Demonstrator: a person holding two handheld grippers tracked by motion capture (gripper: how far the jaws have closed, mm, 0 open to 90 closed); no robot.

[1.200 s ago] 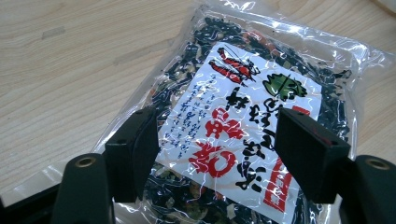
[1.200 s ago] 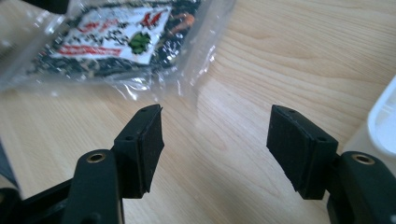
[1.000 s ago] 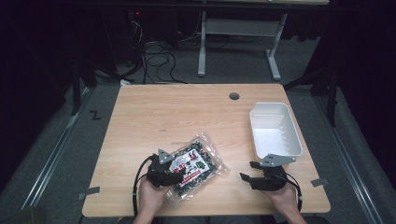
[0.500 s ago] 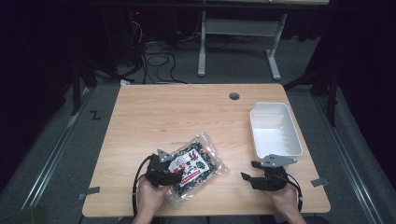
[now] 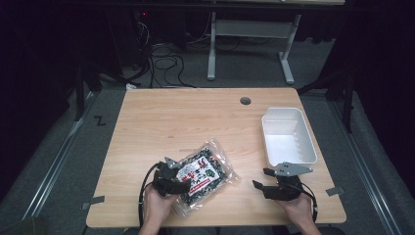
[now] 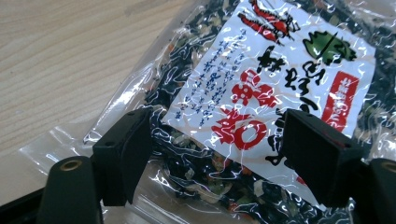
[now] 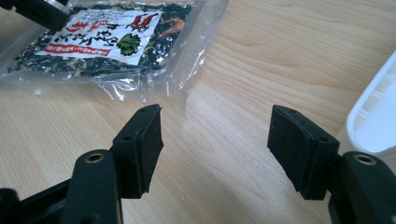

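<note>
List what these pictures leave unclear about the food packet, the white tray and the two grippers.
- Packet: in the high view the left gripper hides its near left corner.
- In the left gripper view, the frame edges cut off the packet's label.
- White tray: the right gripper view's edge cuts it down to a corner.
- Right gripper: jaws open over bare table; its underside is hidden.

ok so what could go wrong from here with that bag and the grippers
The left gripper has its jaws open over the clear bag, astride the label. Closing there may slide off the slick film or crush the dried bits inside. The bag lies flat on the table, so the pads may scrape wood. The white bin sits close to the open right gripper, which could knock it.
</note>
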